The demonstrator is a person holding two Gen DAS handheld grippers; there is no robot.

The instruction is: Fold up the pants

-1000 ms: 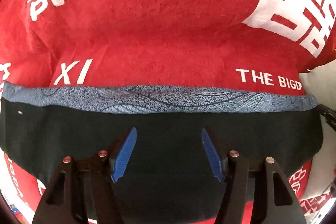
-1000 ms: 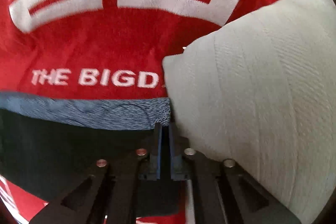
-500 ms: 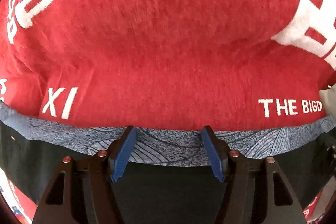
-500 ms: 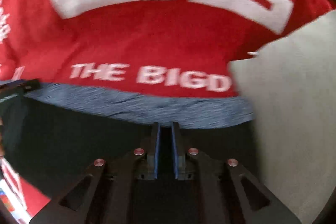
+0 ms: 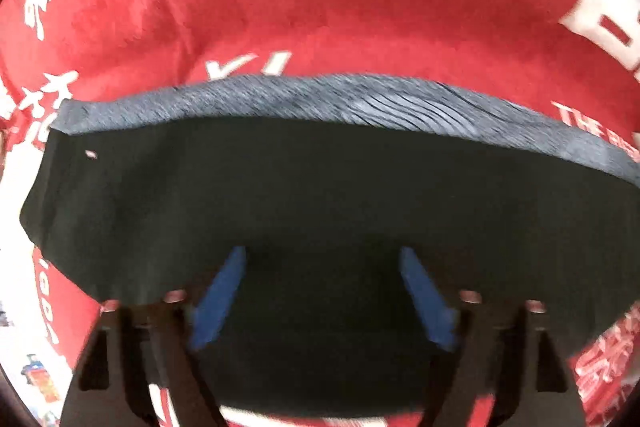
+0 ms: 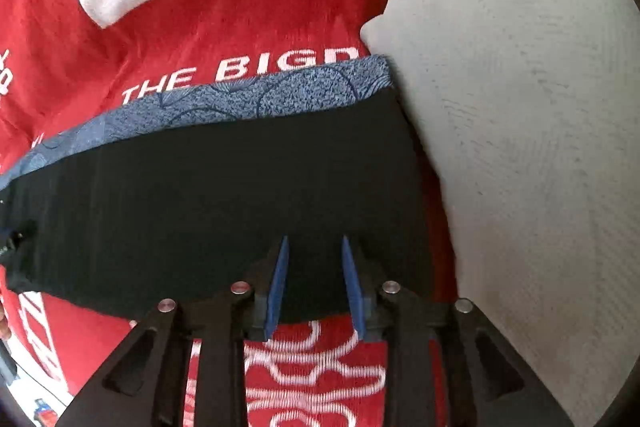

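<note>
Only right wrist shows pillow (image 6: pixel 520 147) beside pants (image 6: pixel 220 195).

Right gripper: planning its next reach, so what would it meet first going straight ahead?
Probably the black pants just beyond the open right gripper, then their blue patterned band; depth is unclear.

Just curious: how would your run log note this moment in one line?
left gripper: open over black pants | right gripper: open, at pants edge | pants: folded on red blanket
</note>
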